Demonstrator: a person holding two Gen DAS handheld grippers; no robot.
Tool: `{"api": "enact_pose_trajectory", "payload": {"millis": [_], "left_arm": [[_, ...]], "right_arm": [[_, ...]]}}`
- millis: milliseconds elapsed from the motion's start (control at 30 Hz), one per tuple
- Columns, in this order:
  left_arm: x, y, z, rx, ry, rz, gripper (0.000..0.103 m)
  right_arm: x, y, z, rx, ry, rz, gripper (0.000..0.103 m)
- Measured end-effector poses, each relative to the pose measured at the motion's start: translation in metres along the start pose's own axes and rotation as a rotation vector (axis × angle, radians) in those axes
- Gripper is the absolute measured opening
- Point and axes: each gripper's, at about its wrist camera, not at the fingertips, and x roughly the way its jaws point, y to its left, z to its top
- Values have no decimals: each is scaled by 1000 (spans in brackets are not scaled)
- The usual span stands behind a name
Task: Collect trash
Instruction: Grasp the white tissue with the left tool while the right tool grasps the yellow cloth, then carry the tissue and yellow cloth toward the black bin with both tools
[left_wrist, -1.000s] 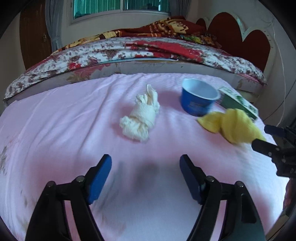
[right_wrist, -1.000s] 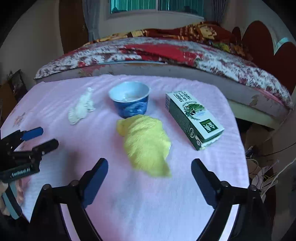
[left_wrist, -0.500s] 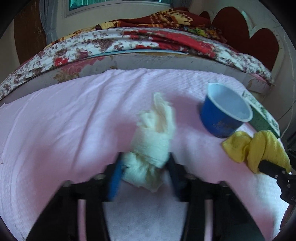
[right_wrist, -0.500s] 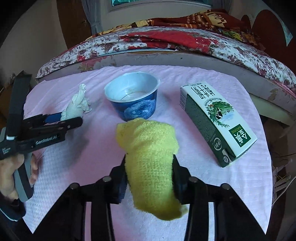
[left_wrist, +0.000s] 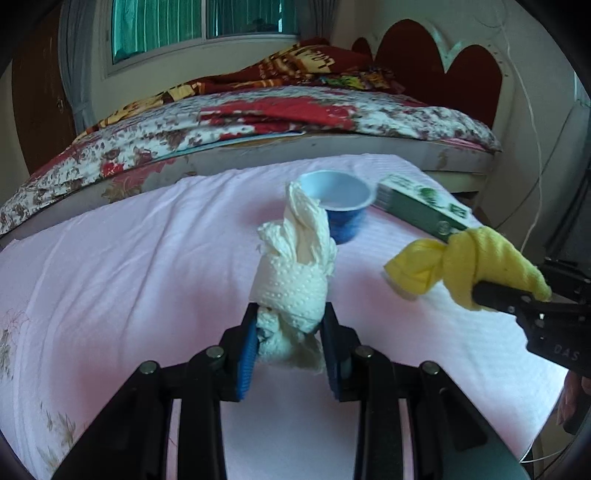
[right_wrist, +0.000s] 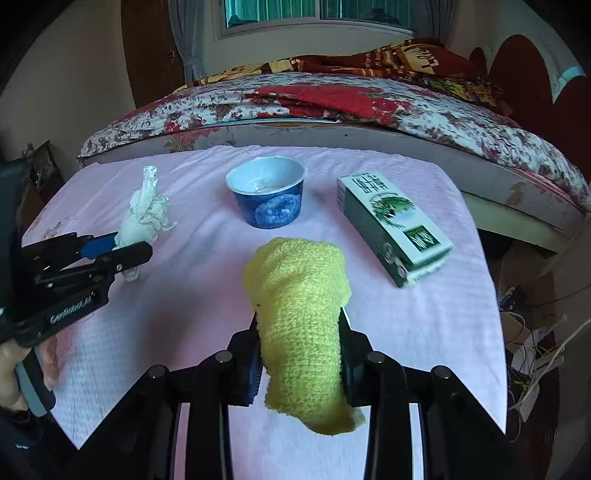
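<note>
- The left gripper (left_wrist: 289, 341) has just closed, its fingers clamped on a white paper wad (left_wrist: 295, 280) that sticks out past the tips.
- The right gripper (right_wrist: 300, 345) is clamped on a yellow cloth (right_wrist: 301, 314).
- Beyond both sets of fingers, on the pink sheet (right_wrist: 207, 266), stand a blue cup (right_wrist: 267, 197) and a green carton (right_wrist: 393, 225).

Left gripper (left_wrist: 290, 345) is clamped on the lower end of a crumpled white paper towel (left_wrist: 295, 273), which stands up from the jaws above the pink cloth (left_wrist: 129, 258). Jaws have just been closing, towel between them. Blue cup (left_wrist: 341, 201) sits just behind the towel. Green carton (left_wrist: 421, 208) lies right of the cup. Right gripper (left_wrist: 517, 295), further right of the cup, holds a yellow cloth (left_wrist: 476, 262).
</note>
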Motion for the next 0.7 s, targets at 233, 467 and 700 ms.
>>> {"api": "enact_pose_trajectory", "payload": {"millis": [233, 467, 700], "left_arm": [[-22, -9, -2, 2, -27, -5, 33], [-41, -13, -9, 7, -47, -11, 33], [-62, -17, -17, 12, -72, -19, 32]], "right_arm": [[-26, -2, -8, 10, -28, -5, 35], [-54, 3, -11, -2, -68, -10, 35], [-91, 7, -27, -18, -118, -20, 35]]}}
